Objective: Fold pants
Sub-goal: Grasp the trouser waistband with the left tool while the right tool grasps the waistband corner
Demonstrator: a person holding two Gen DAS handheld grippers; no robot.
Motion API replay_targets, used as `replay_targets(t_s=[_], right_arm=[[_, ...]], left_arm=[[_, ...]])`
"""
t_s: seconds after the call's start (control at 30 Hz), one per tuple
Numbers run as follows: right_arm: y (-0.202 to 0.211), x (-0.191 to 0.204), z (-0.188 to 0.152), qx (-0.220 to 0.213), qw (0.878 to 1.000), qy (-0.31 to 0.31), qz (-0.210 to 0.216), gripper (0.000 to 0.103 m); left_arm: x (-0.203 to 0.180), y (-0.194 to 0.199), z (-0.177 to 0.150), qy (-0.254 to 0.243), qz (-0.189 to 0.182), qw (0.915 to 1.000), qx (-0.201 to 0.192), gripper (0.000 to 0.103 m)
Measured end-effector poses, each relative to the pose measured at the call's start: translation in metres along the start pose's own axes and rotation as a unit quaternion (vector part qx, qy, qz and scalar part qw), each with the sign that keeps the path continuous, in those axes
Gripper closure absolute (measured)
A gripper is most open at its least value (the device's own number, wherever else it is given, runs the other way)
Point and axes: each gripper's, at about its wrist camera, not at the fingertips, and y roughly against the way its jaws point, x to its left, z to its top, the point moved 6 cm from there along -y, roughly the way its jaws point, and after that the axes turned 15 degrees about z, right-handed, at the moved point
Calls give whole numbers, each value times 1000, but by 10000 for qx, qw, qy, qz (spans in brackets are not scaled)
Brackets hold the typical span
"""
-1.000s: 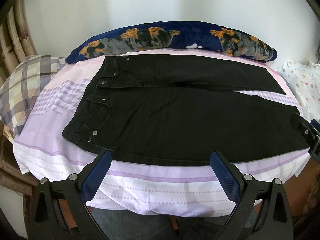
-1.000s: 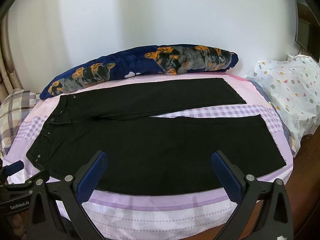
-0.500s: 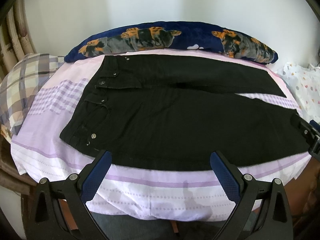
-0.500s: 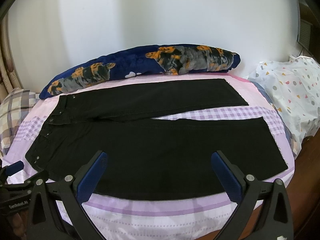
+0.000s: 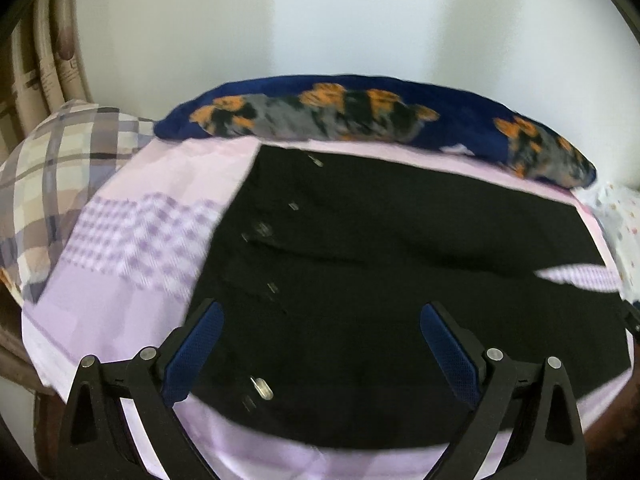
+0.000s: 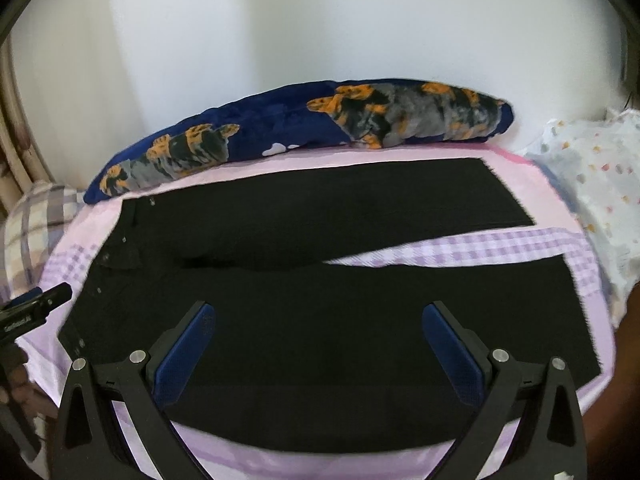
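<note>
Closing in on the pants (image 5: pixel 400 300), you have pushed both claws forward over the near leg; a second ago they hung back over the bed sheet (image 5: pixel 132 280) short of the near hem edge. The left claw (image 5: pixel 322 352) now sits wide open above the waistband end of the pants, nothing between its blue pads, and its view is motion-blurred. The right claw (image 6: pixel 318 350) is equally wide open and empty, above the middle of the near leg. The pants lie flat and unfolded on the bed, legs spread in a V, so no fold has started; judging by this, you are lining up the first grasp.

The right view shows what the left cuts off: both leg cuffs of the pants, the sheet strip between the legs, and the left tool's tip beside the waistband. The left view alone shows the waistband rivets and button up close. A blue printed pillow (image 6: pixel 304 136) lies beyond the pants.
</note>
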Motion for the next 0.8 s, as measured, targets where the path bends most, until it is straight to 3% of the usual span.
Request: replay_targets(t_s=[0.2,0.4,0.63,0.8], right_arm=[[-42,6,30,175,9996,151,131,0],[-83,11,63,161,9983,105,551,0],[-125,10,81,187,9972,-173,696,0],[-150,10,80,401,9962,-192,743,0]], left_arm=[[29,-53,48,85,-71,9998,136,16],[39,-108,92,212,-719,9964,385,37],[37,-185,113,472,-1541,9811,1072,63],[36,-219,115,627,-1867,9705,1389,65]])
